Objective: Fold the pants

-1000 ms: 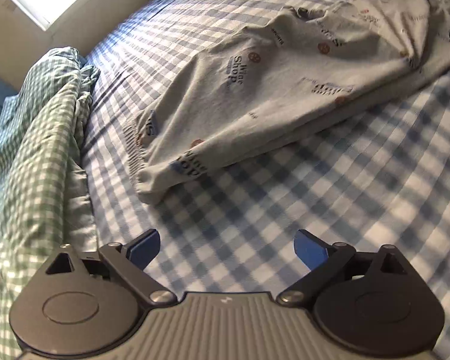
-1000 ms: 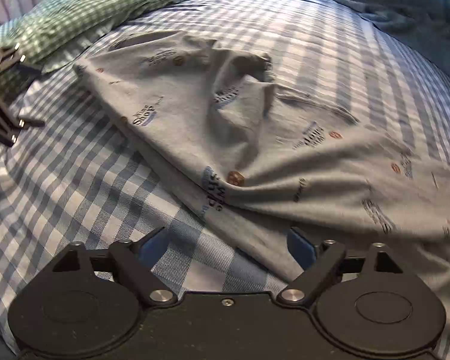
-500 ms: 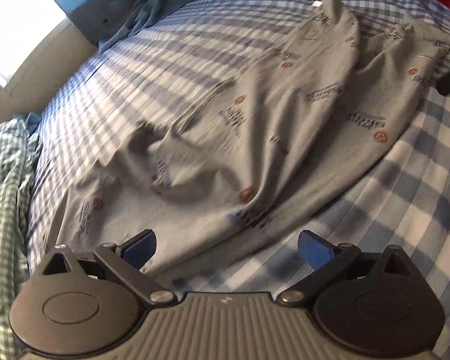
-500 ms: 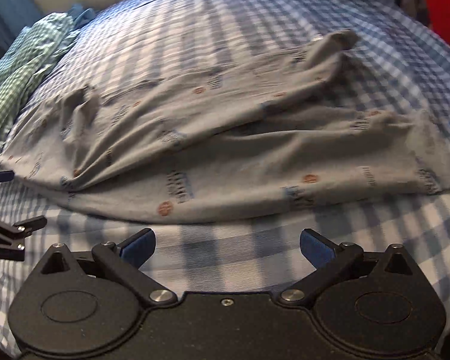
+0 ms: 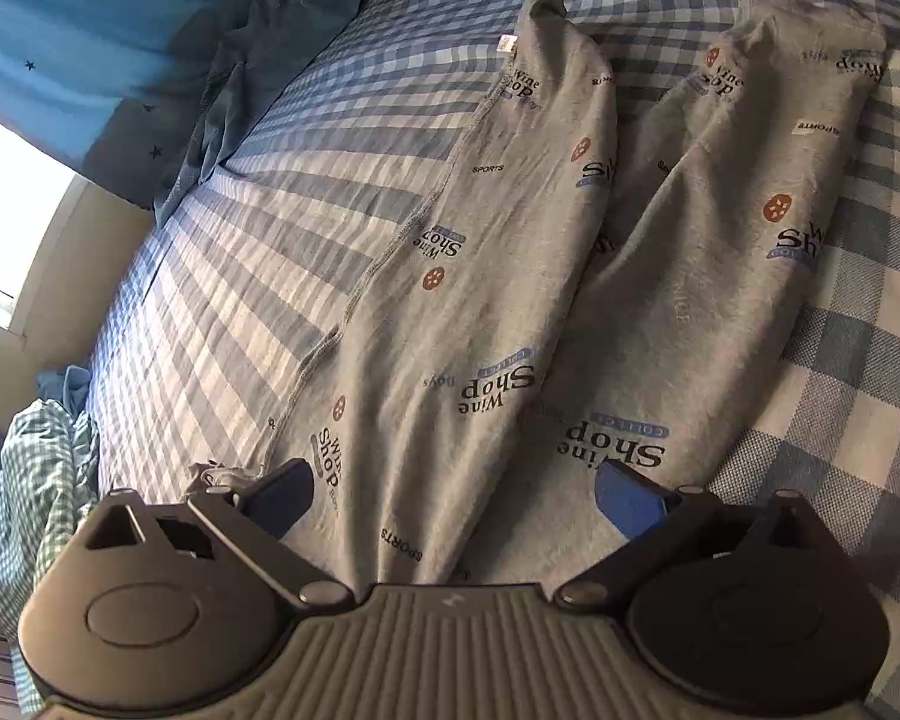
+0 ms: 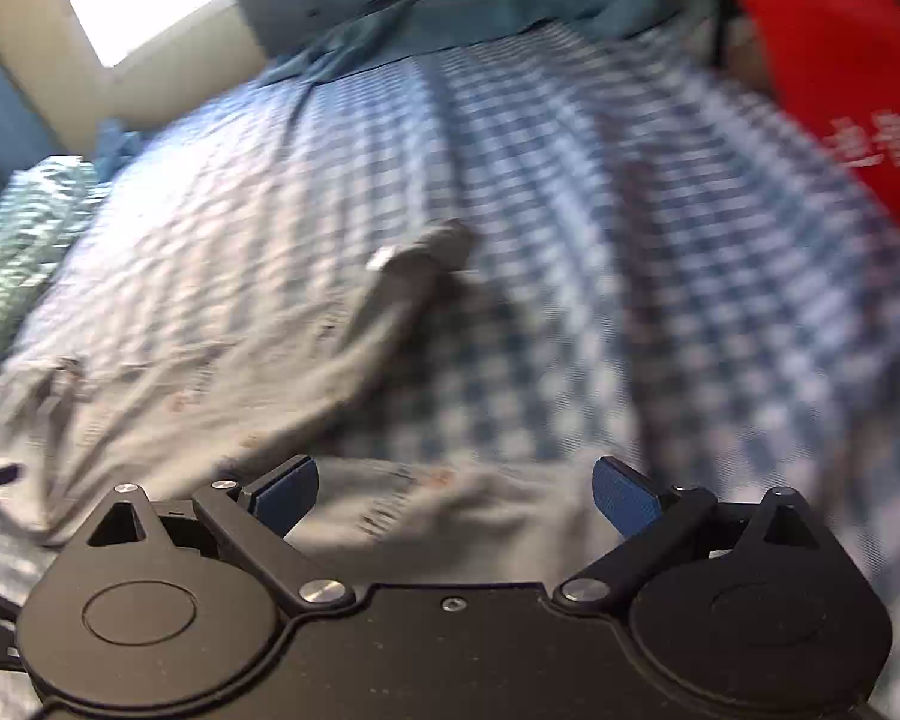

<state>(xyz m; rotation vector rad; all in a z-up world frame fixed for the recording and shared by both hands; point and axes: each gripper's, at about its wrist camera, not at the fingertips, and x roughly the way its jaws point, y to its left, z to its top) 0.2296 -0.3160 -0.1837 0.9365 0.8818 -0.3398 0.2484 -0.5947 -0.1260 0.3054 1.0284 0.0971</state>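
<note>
The grey printed pants (image 5: 498,276) lay spread on the blue checked bed (image 5: 258,204), both legs running side by side toward twelve o'clock in the left wrist view. The left gripper (image 5: 453,495) hovered over their near end, its blue fingers (image 5: 282,495) spread wide and holding nothing. The right gripper (image 6: 453,489) also stood wide and empty above a grey edge of the pants (image 6: 222,396); that view was blurred. A red cloth (image 6: 834,72) showed at two o'clock there.
</note>
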